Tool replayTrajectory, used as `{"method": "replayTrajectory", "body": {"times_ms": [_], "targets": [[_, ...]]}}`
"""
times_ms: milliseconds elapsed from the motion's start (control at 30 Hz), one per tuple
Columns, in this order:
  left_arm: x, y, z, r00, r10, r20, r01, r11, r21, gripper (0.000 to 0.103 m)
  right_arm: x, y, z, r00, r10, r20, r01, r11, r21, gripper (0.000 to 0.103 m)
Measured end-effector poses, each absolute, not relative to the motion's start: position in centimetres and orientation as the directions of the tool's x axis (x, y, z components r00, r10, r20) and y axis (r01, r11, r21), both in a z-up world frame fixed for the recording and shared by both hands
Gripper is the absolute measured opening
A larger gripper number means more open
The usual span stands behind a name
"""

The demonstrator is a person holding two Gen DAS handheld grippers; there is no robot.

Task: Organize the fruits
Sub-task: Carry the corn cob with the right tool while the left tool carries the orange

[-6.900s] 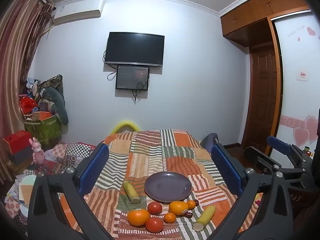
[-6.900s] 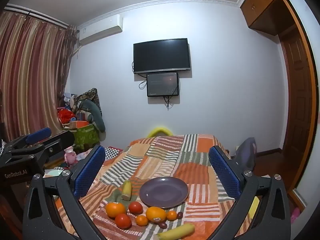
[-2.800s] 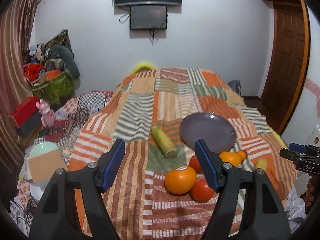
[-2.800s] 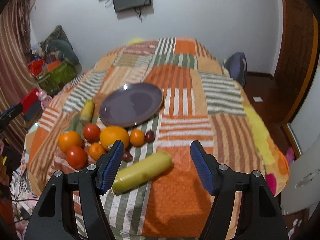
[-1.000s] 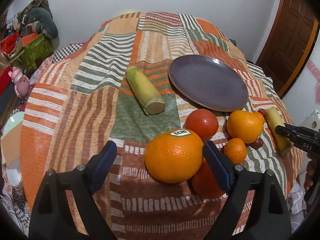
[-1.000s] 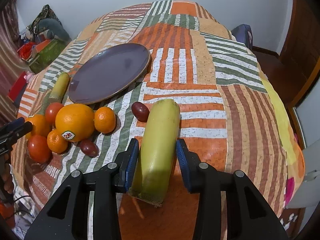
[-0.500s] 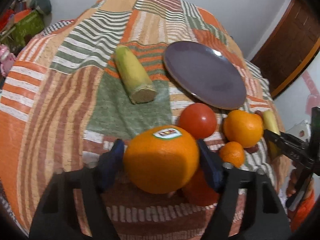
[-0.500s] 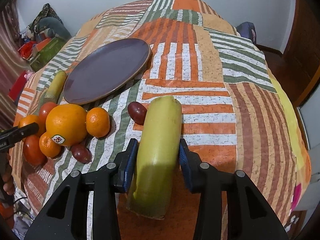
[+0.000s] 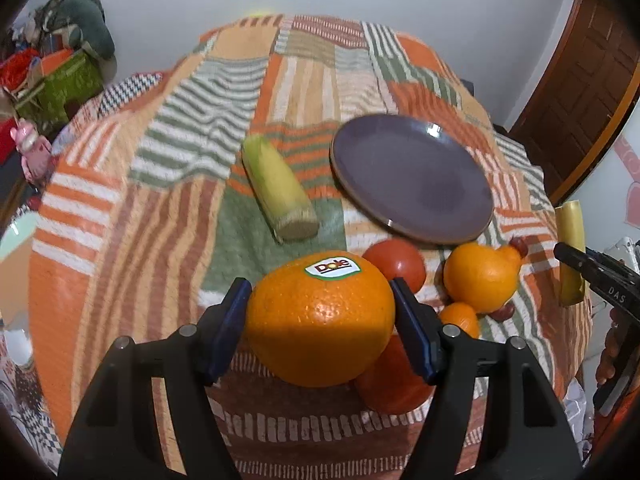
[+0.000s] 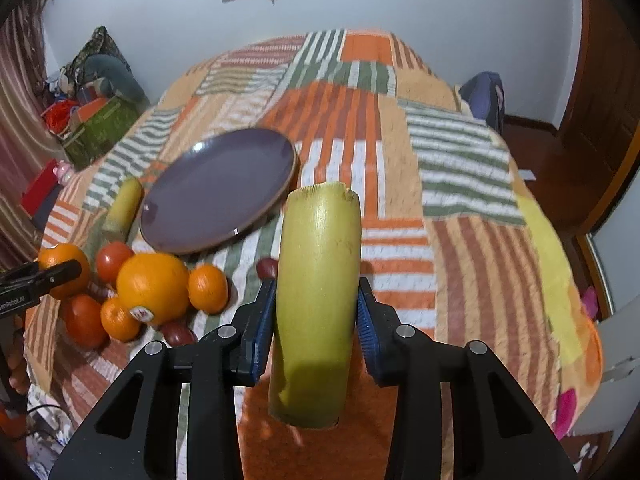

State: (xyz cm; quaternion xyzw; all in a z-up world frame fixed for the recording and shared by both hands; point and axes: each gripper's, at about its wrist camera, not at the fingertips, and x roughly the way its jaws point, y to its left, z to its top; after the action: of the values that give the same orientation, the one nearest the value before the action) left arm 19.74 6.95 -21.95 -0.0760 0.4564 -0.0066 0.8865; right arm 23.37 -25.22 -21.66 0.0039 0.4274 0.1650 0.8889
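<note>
The left hand-held gripper (image 9: 320, 316) clamped a large stickered orange (image 9: 319, 320), hiding most of a red tomato (image 9: 394, 376); the right hand-held gripper (image 10: 316, 316) pinched a yellow-green cut stalk (image 10: 316, 300).

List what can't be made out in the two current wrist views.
- Left wrist view: the tomato under the held orange is mostly hidden by it and a finger.
- Left wrist view: the small dark fruit is mostly covered by the pear-shaped orange.
- Right wrist view: the sticker is too blurred to read.
- Right wrist view: whether the yellow-green stalk is clear of the quilt; its lower end blocks the view.
</note>
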Motion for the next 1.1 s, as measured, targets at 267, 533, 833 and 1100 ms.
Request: {"method": "replayTrajectory", "body": {"times_ms": [267,533,833,1100], "targets": [[20.6,6.0,-18.5,0.659,-0.060,-0.749,-0.036,0.993,-0.111,0.069,24.1,-24.5,-19.4,0.625,0.323,-0.711,-0.319,0.937,0.145,0.035],[22.3,4.9,-16.7,0.691,-0.070,-0.720,-0.005,0.995,-0.101,0.069,25.1,-22.5,-17.1,0.660,0.362,-0.658,-0.374,0.918,0.130,0.035],[24.6,3.8,-15.5,0.710,-0.087,-0.699,0.028,0.995,-0.095,0.069,26.6,-19.9,-16.4,0.665,0.407,-0.626,-0.425,0.895,0.131,0.035],[27.2,3.6,-15.7,0.713,-0.092,-0.695,0.042,0.995,-0.088,0.069,28.6,-17.8,-17.5,0.642,0.433,-0.633,-0.445,0.883,0.152,0.035]]}}
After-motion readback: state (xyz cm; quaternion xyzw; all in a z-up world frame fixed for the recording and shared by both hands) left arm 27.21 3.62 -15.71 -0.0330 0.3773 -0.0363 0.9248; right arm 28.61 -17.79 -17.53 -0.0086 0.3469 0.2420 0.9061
